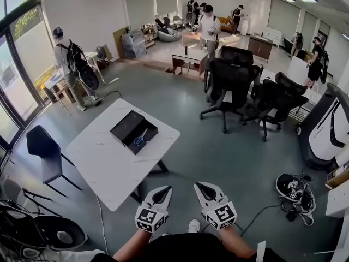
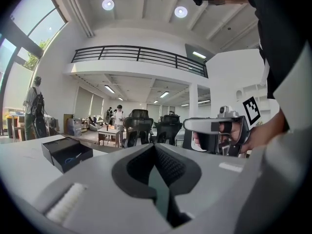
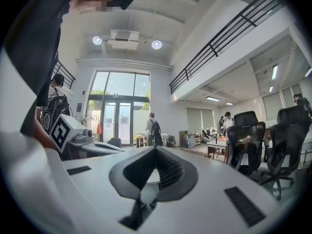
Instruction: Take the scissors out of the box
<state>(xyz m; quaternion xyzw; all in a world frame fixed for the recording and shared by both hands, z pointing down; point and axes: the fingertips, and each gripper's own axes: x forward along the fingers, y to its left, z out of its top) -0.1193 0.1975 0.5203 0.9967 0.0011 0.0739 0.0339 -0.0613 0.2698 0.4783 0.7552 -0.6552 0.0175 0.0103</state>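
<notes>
Blue-handled scissors [image 1: 140,139] lay inside the black box [image 1: 122,125] on the white counter [image 1: 103,162]. L claw [image 1: 165,191] & R claw [image 1: 202,188] were both closed, empty, well apart from the box.

A white table [image 1: 103,165] stands on the grey floor [image 1: 218,152], black office chairs [image 1: 232,78] well apart.
</notes>
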